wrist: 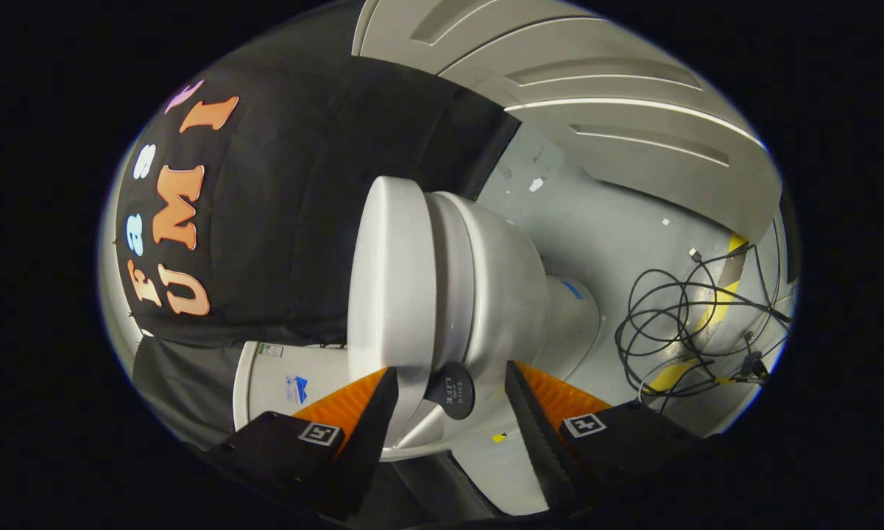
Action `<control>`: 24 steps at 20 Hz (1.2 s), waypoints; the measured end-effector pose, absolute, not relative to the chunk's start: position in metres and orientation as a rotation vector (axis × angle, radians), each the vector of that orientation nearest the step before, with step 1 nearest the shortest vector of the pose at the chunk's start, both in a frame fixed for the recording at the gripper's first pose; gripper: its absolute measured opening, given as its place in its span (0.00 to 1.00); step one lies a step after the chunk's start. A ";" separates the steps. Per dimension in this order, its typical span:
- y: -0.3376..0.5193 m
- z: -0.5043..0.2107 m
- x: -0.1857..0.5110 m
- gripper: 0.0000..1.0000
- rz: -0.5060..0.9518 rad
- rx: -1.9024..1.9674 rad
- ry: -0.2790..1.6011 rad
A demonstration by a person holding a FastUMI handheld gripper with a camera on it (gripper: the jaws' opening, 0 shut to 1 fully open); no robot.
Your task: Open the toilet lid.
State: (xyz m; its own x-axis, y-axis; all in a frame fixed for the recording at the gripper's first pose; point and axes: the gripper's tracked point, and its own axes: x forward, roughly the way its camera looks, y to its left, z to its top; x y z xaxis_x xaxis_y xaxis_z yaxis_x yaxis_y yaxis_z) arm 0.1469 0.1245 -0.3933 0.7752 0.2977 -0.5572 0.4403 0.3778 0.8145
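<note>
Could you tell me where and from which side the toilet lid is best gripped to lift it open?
Grip the small round dark tab that sticks out from the toilet lid rim, where lid meets bowl. It already sits between the open fingers of the gripper, so probably come straight ahead, one finger each side. The lid's face is broad and smooth, offering little else to pinch.

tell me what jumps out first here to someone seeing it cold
A white toilet seen sideways, its closed lid just ahead of the open gripper, with a round black lift tab between the fingers. Beyond it, tangled black cables lie on the grey floor.
</note>
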 end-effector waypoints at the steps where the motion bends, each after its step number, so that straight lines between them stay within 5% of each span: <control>1: 0.126 -0.394 0.148 0.82 -0.089 1.189 0.731; 8: 0.129 -0.405 0.151 0.34 -0.092 1.269 0.773; 14: 0.127 -0.402 0.150 0.30 -0.075 1.294 0.771; 20: 0.122 -0.395 0.155 0.11 -0.065 1.362 0.713; 24: 0.123 -0.394 0.155 0.08 -0.063 1.356 0.711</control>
